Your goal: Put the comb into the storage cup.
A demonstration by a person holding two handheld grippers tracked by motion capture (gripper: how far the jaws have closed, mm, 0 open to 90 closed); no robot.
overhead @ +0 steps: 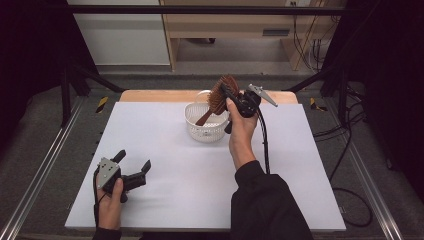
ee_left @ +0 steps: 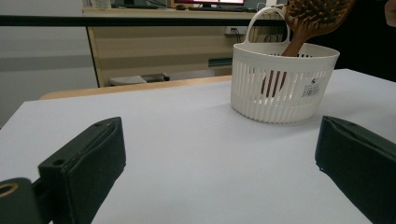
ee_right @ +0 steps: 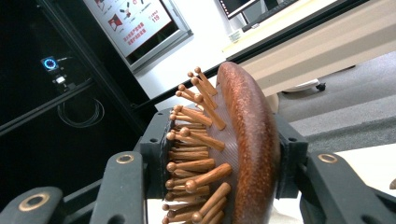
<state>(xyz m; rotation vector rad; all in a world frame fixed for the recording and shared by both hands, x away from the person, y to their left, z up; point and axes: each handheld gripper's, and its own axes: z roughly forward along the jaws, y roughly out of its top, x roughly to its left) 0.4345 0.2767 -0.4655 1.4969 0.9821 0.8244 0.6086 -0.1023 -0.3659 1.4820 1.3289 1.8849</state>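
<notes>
A brown wooden hairbrush (overhead: pixel 218 96) with wooden bristles stands tilted, its handle down inside a white slatted basket (overhead: pixel 198 129) at the table's far middle. My right gripper (overhead: pixel 226 91) is shut on the brush head above the basket; in the right gripper view the jaws clamp the brush head (ee_right: pixel 243 149) from both sides, bristles facing left. My left gripper (overhead: pixel 133 162) rests open near the front left of the white table (overhead: pixel 165 165), nothing between its jaws. The left gripper view shows the basket (ee_left: pixel 280 88) ahead at the right, with the brush (ee_left: pixel 308 18) leaning out of it.
The white basket has a loop handle (ee_left: pixel 261 18) at its far side. A wooden strip (overhead: pixel 155 95) edges the table's far side. Black frame bars (overhead: pixel 75 75) stand at the left and right, and cables (overhead: pixel 345 150) lie on the floor at the right.
</notes>
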